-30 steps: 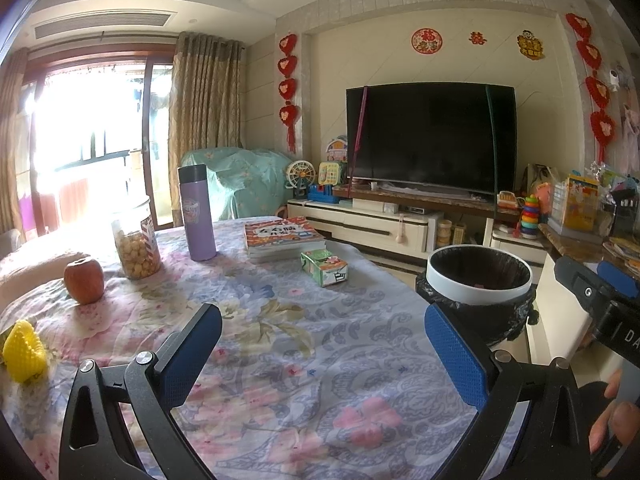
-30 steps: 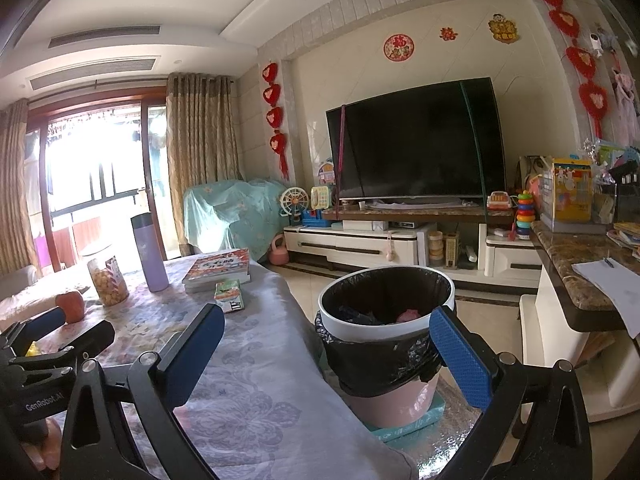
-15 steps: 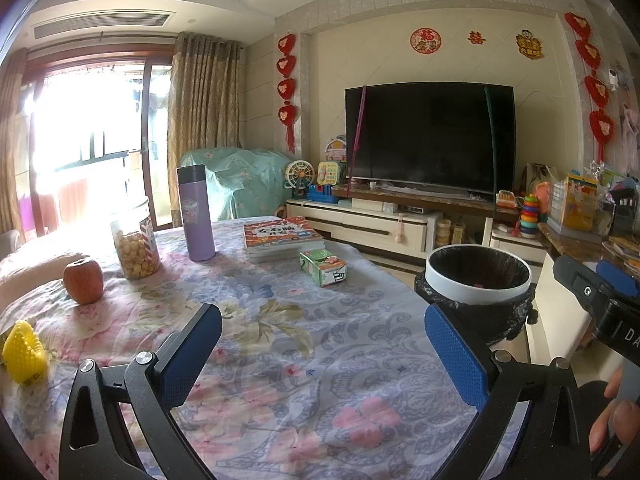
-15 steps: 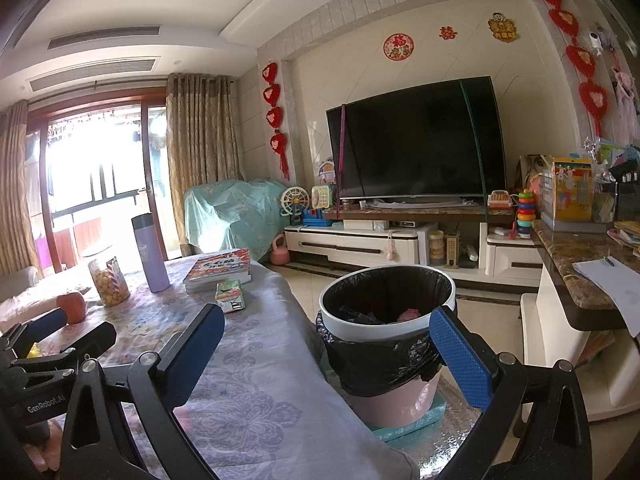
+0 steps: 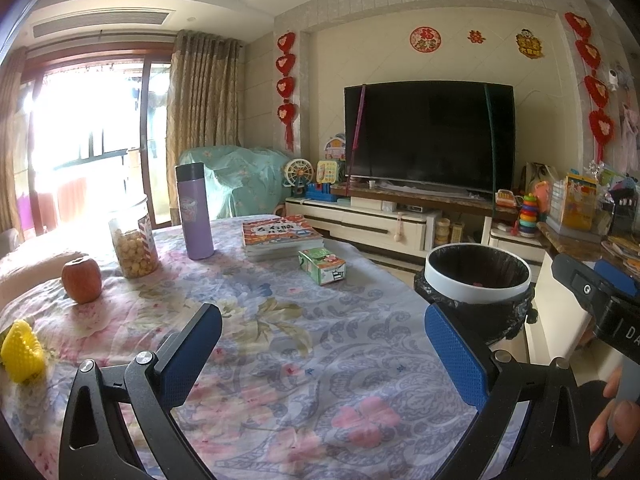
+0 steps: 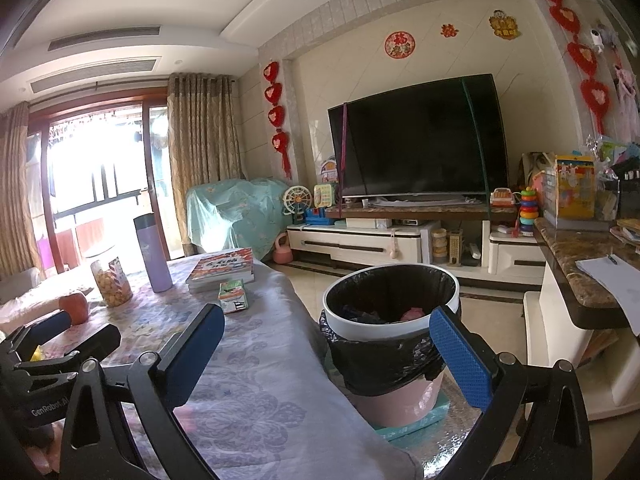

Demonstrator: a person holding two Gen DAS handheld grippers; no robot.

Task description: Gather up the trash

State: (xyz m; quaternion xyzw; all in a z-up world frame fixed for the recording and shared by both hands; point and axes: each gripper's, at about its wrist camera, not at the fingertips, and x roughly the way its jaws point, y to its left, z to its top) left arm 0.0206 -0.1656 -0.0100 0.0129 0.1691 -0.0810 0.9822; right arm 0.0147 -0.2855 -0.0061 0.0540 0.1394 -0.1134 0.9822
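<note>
A trash bin (image 6: 390, 322) with a white rim and black liner stands on the floor at the table's right edge, with some trash inside; it also shows in the left wrist view (image 5: 478, 276). A small green carton (image 5: 322, 266) lies on the flowered tablecloth (image 5: 280, 340) in front of a book stack; it also shows in the right wrist view (image 6: 232, 297). A yellow crumpled piece (image 5: 20, 350) lies at the table's left edge. My left gripper (image 5: 322, 354) is open and empty over the table. My right gripper (image 6: 326, 354) is open and empty, near the bin.
On the table stand a purple flask (image 5: 195, 211), a snack jar (image 5: 134, 242), an apple (image 5: 81, 280) and a book stack (image 5: 282, 236). A TV cabinet (image 6: 400, 240) is behind. A marble counter (image 6: 580, 268) is at the right.
The right wrist view has tilted slightly. The left gripper has barely moved. Both stay open and empty.
</note>
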